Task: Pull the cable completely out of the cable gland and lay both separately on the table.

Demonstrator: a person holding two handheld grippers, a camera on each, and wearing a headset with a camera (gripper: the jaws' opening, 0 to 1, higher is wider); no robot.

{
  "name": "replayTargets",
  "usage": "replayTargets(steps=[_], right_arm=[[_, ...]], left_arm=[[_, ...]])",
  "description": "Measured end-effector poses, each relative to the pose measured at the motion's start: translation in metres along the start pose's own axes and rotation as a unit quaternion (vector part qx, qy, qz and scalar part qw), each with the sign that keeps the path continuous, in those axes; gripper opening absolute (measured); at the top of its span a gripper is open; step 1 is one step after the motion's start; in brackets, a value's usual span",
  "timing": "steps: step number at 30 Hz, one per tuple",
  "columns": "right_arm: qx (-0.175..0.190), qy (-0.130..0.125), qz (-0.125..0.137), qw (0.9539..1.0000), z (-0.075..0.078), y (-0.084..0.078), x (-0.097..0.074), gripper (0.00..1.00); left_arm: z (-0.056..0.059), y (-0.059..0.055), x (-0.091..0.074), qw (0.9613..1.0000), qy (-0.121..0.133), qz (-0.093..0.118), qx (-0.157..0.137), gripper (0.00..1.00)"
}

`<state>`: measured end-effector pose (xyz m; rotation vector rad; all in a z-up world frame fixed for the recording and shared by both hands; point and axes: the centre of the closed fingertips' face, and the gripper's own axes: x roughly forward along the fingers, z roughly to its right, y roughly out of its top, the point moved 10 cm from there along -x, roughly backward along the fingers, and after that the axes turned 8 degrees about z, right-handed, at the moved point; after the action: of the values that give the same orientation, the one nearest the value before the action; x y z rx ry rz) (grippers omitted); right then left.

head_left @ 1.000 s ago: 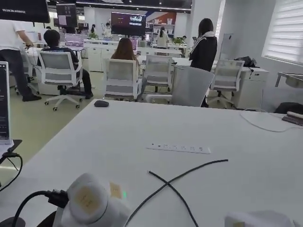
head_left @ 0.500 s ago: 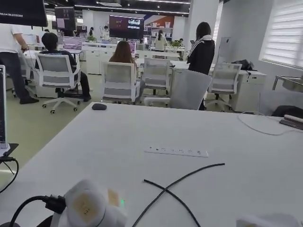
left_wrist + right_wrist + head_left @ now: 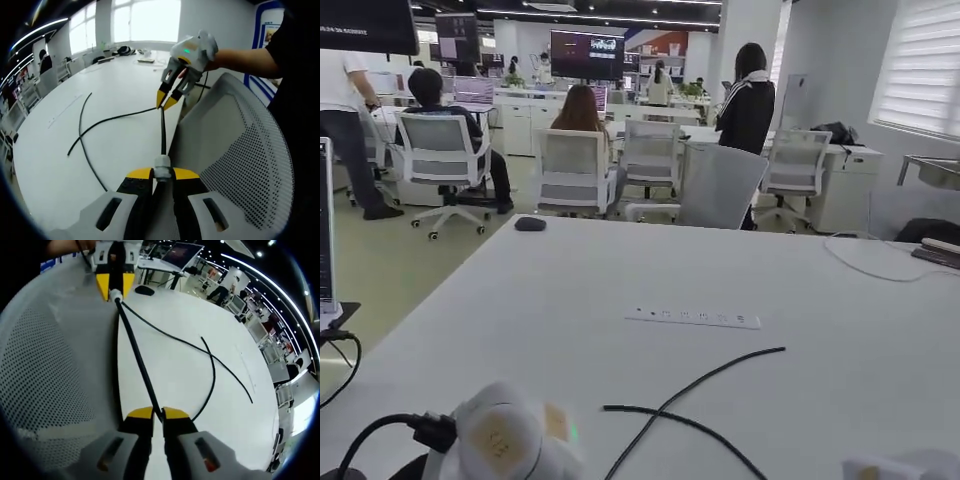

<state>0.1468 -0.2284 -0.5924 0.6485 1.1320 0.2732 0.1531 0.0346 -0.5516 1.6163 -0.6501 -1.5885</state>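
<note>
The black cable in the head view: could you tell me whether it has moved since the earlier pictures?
Yes. The cable has slid toward the person; its loose end lies farther from the white power strip, which stayed put.

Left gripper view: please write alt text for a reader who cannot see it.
The left gripper holds a white cable gland in its jaws, and a black cable runs straight from it to the right gripper, which pinches it. The rest of the cable lies crossed on a white table.
</note>
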Motion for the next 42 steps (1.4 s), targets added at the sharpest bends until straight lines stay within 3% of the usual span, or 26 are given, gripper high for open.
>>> replayTargets(steps=[5, 8, 9, 13, 19, 23, 27, 37, 42], right_arm=[[0.022, -0.004, -0.028, 0.9994, 0.001, -0.019, 0.003, 0.04], [0.057, 0.013, -0.041, 0.9975, -0.003, -0.020, 0.004, 0.06], [0.060, 0.017, -0.054, 0.9966, -0.003, -0.019, 0.004, 0.08], [0.064, 0.025, -0.056, 0.9960, -0.007, -0.010, 0.007, 0.21], [0.048, 0.058, -0.022, 0.9969, -0.019, 0.028, 0.009, 0.28], [0.037, 0.074, 0.038, 0.9959, -0.025, 0.061, 0.009, 0.28], [0.014, 0.070, 0.060, 0.9956, -0.026, 0.084, 0.007, 0.27], [-0.016, 0.091, 0.084, 0.9922, -0.032, 0.105, 0.014, 0.23], [-0.017, 0.092, 0.092, 0.9913, -0.030, 0.109, 0.015, 0.15]], left_arm=[[0.000, -0.002, -0.001, 1.0000, -0.001, -0.001, -0.004, 0.15], [0.001, 0.000, 0.002, 0.9999, -0.001, 0.002, -0.012, 0.15], [0.002, 0.000, 0.003, 0.9999, 0.000, -0.002, -0.013, 0.15], [0.003, 0.000, 0.006, 0.9999, -0.002, -0.002, -0.014, 0.15], [0.001, 0.003, 0.008, 0.9999, -0.002, 0.002, -0.016, 0.15], [0.001, 0.003, 0.009, 0.9999, -0.003, 0.000, -0.014, 0.15], [0.002, 0.003, 0.010, 0.9999, -0.005, 0.001, -0.013, 0.15], [0.001, 0.006, 0.010, 0.9999, -0.005, 0.003, -0.009, 0.15], [0.001, 0.008, 0.011, 1.0000, -0.009, 0.001, -0.004, 0.15]])
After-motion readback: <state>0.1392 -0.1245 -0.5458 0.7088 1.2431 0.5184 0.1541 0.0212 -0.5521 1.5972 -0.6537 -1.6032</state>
